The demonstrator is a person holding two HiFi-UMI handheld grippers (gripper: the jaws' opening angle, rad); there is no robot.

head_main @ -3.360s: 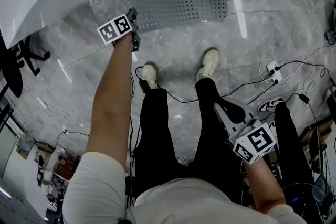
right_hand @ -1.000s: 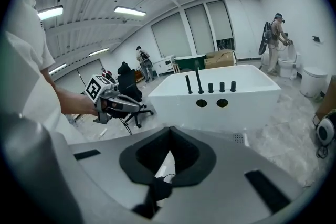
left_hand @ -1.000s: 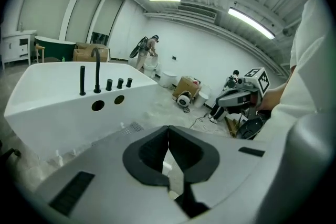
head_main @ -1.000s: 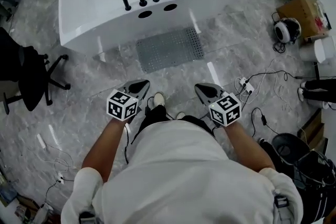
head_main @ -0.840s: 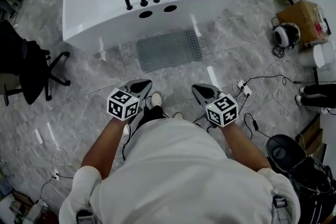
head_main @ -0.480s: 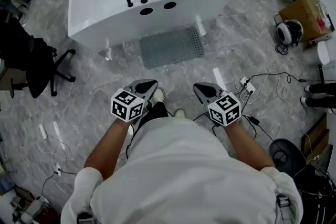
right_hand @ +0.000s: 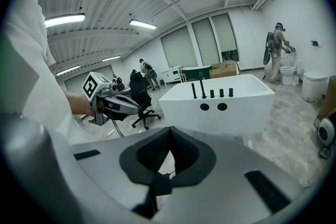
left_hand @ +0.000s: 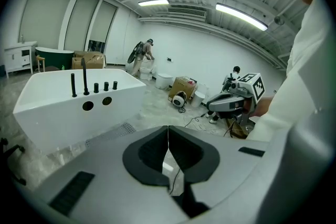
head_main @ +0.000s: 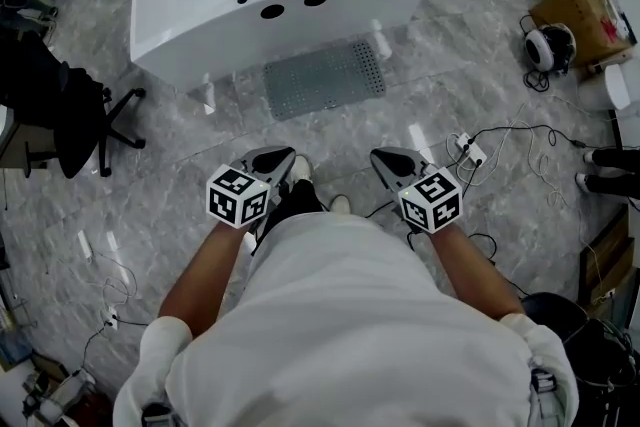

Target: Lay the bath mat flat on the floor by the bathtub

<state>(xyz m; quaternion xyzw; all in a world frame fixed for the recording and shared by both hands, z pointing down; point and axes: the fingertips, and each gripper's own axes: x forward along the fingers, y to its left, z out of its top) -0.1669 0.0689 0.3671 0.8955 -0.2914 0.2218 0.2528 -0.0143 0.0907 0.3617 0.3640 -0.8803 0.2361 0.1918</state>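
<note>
The grey perforated bath mat (head_main: 322, 77) lies flat on the marble floor right in front of the white bathtub (head_main: 190, 10). A strip of the mat (left_hand: 123, 128) also shows in the left gripper view. My left gripper (head_main: 278, 158) and right gripper (head_main: 382, 158) are held at waist height, well back from the mat, both pointing toward the tub. Both are shut with nothing between the jaws. Each gripper shows in the other's view: the right gripper (left_hand: 210, 104) and the left gripper (right_hand: 137, 108). The bathtub (right_hand: 220, 105) fills the middle of the right gripper view.
A black office chair (head_main: 60, 115) stands left of the tub. Cables and a power strip (head_main: 468, 153) trail across the floor at the right. A cardboard box (head_main: 575, 10) and headphones (head_main: 545, 47) lie at the far right. Other people stand in the background.
Earlier my left gripper was down at the mat's near edge. Since then the person has stood up and stepped back; both grippers now hang at waist height, and the mat lies still.
</note>
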